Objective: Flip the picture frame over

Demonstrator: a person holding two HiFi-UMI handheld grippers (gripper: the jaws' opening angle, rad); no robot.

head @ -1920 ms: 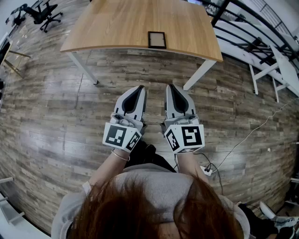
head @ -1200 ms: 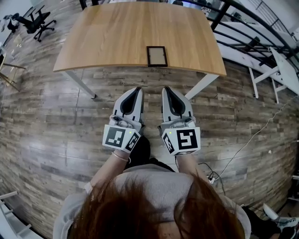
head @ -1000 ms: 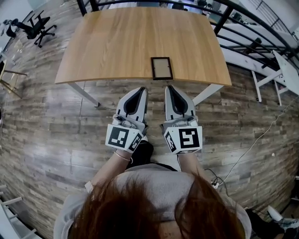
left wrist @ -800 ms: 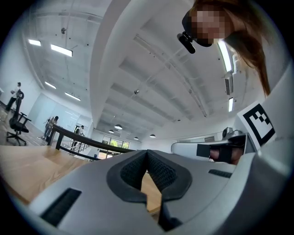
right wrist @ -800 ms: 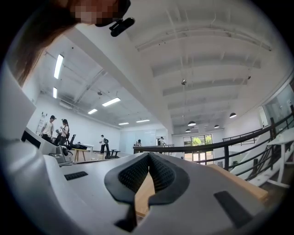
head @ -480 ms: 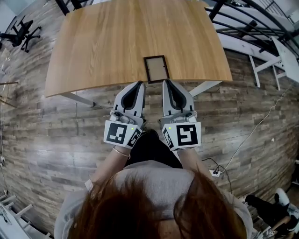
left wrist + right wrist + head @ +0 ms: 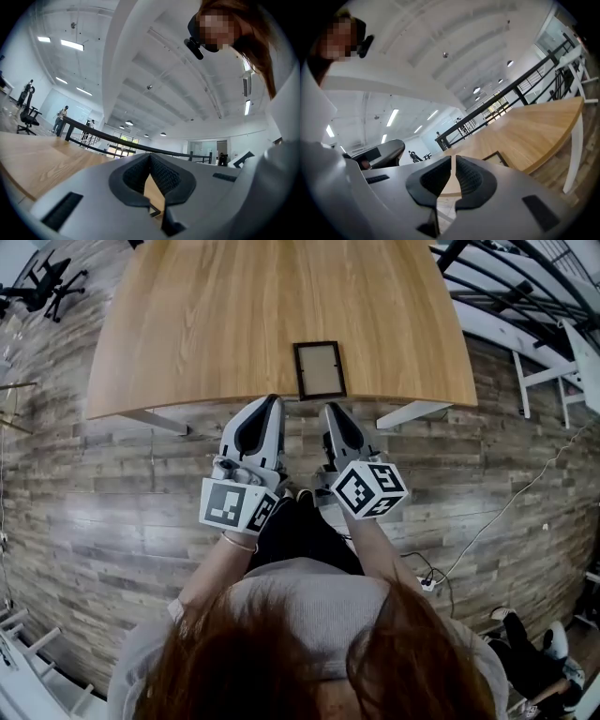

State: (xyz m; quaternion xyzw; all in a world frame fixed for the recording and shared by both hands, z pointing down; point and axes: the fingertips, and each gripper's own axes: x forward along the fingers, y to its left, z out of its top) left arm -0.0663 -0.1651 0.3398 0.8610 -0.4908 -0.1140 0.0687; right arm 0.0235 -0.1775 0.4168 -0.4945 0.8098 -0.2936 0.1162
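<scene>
Head view looks steeply down on a wood-plank floor (image 7: 112, 502) and a big pale wooden table (image 7: 234, 324) that fills the far part of the scene. Its top is bare apart from one thing. At the near side is the person, hair and grey top at the bottom edge, both forearms stretched toward the table.

The left gripper (image 7: 267, 402) reaches out just short of the table's near edge. In the left gripper view its jaws meet at the tips with nothing caught between them. The right gripper (image 7: 330, 411) lies beside it on the right, a little nearer, and its marker cube sits tilted compared with the left one. In the right gripper view only a hairline slit parts its pads, so it is closed and empty too.

The picture frame (image 7: 319, 369) lies flat on the table, close to the near edge and just beyond the two gripper tips, roughly in line with the gap between them. It has a dark border round a tan panel; which face is up I cannot tell. The right gripper view shows it (image 7: 494, 158) ahead and slightly right of the jaws.

By my reading the task is barely begun: neither gripper touches the frame. Opening a claw, taking an edge, lifting and turning the frame over all remain.
</scene>
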